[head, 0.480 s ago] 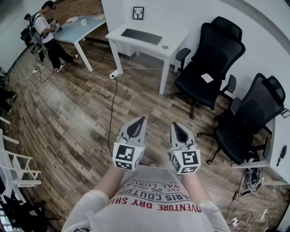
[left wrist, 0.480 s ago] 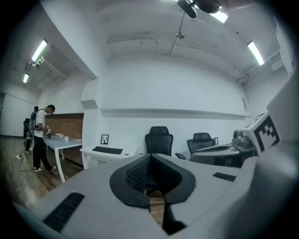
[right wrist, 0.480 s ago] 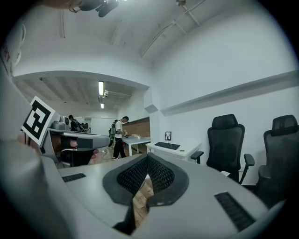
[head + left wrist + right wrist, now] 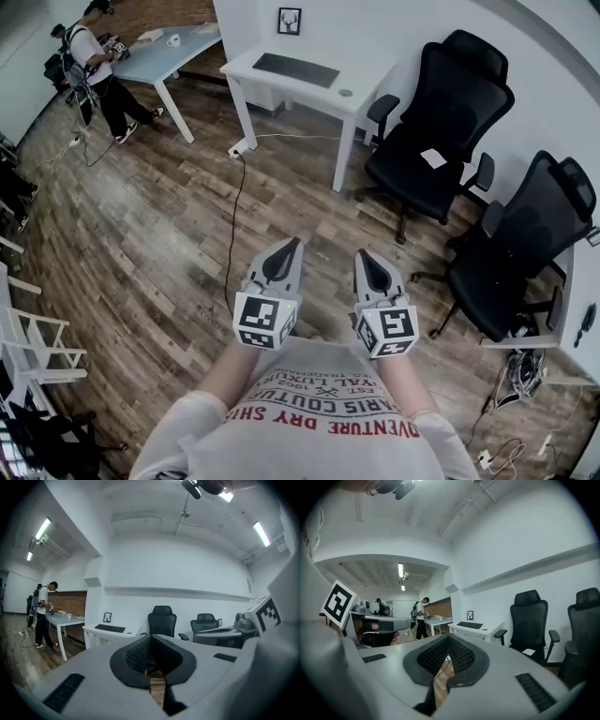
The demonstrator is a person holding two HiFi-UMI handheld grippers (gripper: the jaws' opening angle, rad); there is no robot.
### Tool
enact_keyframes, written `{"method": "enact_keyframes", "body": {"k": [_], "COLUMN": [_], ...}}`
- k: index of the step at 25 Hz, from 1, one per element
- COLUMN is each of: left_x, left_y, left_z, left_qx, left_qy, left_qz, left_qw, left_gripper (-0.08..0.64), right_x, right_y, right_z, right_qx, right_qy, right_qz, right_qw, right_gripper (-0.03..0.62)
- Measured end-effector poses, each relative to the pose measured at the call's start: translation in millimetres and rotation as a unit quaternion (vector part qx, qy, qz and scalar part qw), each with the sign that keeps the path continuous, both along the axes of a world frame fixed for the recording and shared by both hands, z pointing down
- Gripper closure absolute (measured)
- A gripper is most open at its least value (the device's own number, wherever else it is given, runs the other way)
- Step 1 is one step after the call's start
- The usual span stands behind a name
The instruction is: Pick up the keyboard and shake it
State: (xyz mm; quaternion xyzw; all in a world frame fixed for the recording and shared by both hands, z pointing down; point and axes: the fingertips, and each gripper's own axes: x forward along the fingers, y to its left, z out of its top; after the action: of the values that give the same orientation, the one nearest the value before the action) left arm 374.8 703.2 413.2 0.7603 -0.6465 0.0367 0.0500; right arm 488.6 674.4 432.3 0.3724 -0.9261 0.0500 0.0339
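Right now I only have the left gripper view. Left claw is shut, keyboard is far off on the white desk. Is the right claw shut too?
Observer: Yes. The right claw is shut, with nothing in it.
Operator: Floor on the way to the desk?
Observer: A dark cable trails across the wood floor from a power strip at the foot of the desk.
Operator: Anything beside the keyboard?
Observer: A small round disc lies to the right of the keyboard, apart from it.
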Motion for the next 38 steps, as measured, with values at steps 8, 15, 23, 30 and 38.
{"method": "enact_keyframes", "body": {"k": [8,15,23,30,38], "left_x": [-24,-68,-159,-272,-364], "left_y": [-20,-69,-142,-198,-235], "left_z": [12,35,26,14,17], "left_qx": [-0.011,-0.046,-0.055,-0.049,-0.045], "left_qy": [0.010,0.055,0.060,0.044,0.051], "left_qz": [-0.018,-0.018,0.000,-0.001,-0.011], "left_qw": [0.9997,0.9973,0.9967,0.9978,0.9976], "left_gripper": [0.532,0.532,0.532,0.531,0.531], "right_x": [-20,-55,-141,-241,-331], "right_y": [-24,-71,-139,-190,-217], "right_z": [22,35,34,33,41], "right_qx": [-0.029,-0.051,-0.070,-0.073,-0.076], "right_qy": [0.001,0.018,0.030,0.035,0.047], "right_qz": [-0.017,-0.002,0.018,0.031,0.015], "right_qw": [0.999,0.999,0.997,0.996,0.996], "right_gripper": [0.566,0.566,0.566,0.566,0.566]}}
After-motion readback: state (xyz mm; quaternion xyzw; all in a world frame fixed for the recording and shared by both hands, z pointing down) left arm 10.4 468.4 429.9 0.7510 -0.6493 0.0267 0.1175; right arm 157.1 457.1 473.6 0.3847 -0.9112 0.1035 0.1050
